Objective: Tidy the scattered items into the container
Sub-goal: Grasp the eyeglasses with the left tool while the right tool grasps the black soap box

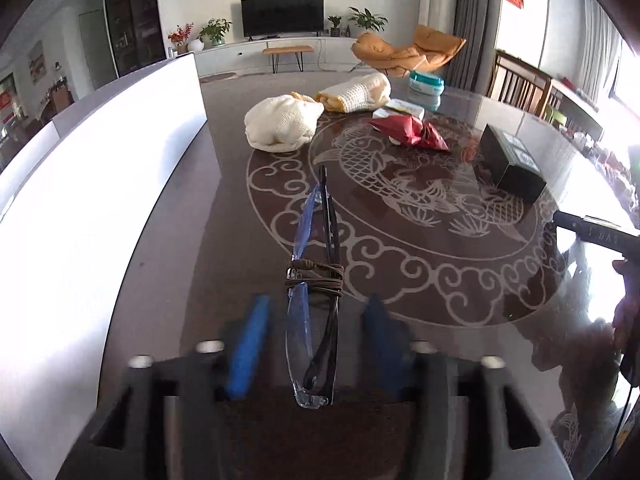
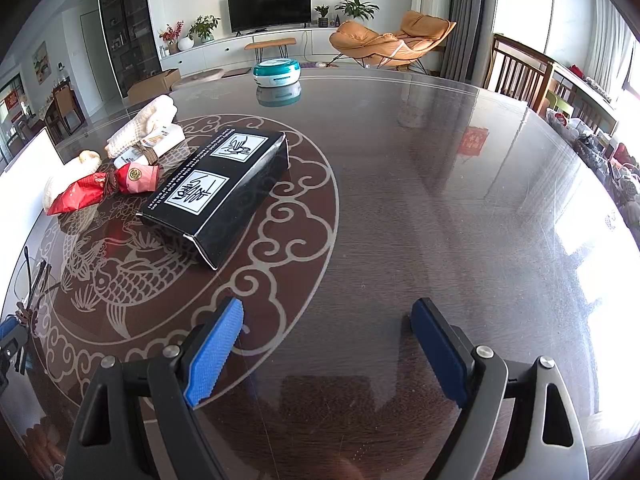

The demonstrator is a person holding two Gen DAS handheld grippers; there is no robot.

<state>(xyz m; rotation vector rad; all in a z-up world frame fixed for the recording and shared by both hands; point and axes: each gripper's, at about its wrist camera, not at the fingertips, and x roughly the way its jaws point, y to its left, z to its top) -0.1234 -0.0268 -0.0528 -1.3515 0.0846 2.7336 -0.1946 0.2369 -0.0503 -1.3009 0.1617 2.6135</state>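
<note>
Between the blurred blue pads (image 1: pixel 248 344) of the left hand-held gripper (image 1: pixel 314 344), at the bottom centre of the left wrist view, folded glasses (image 1: pixel 314 280) are seen lying lengthwise, with a brown cord (image 1: pixel 316 278) wound round the middle. The jaws stand partly apart and a gap is visible on each side of the frame, so no pad is pressing on the glasses; whether the glasses rest on the counter (image 1: pixel 400 248) or hang just above it cannot be told.

The glasses are judged light, stiff and fragile: thin clear lenses and slim dark temples that could bend or scratch, and smooth enough to slip. A hold is best taken across the cord-wrapped middle, where both temples and the frame are bundled and the cord gives friction; the bare lens ends are better avoided, and only gentle pressure is called for.

The left hand-held gripper is pointed steeply down and forward over the counter, with the white container (image 1: pixel 100 184) just beside it at the left of the frame.

The right hand-held gripper (image 2: pixel 326 344) is held wide and empty, likewise tilted down over bare counter, with a black box (image 2: pixel 224 184) ahead at centre left and a red packet (image 2: pixel 100 188) further left.
</note>
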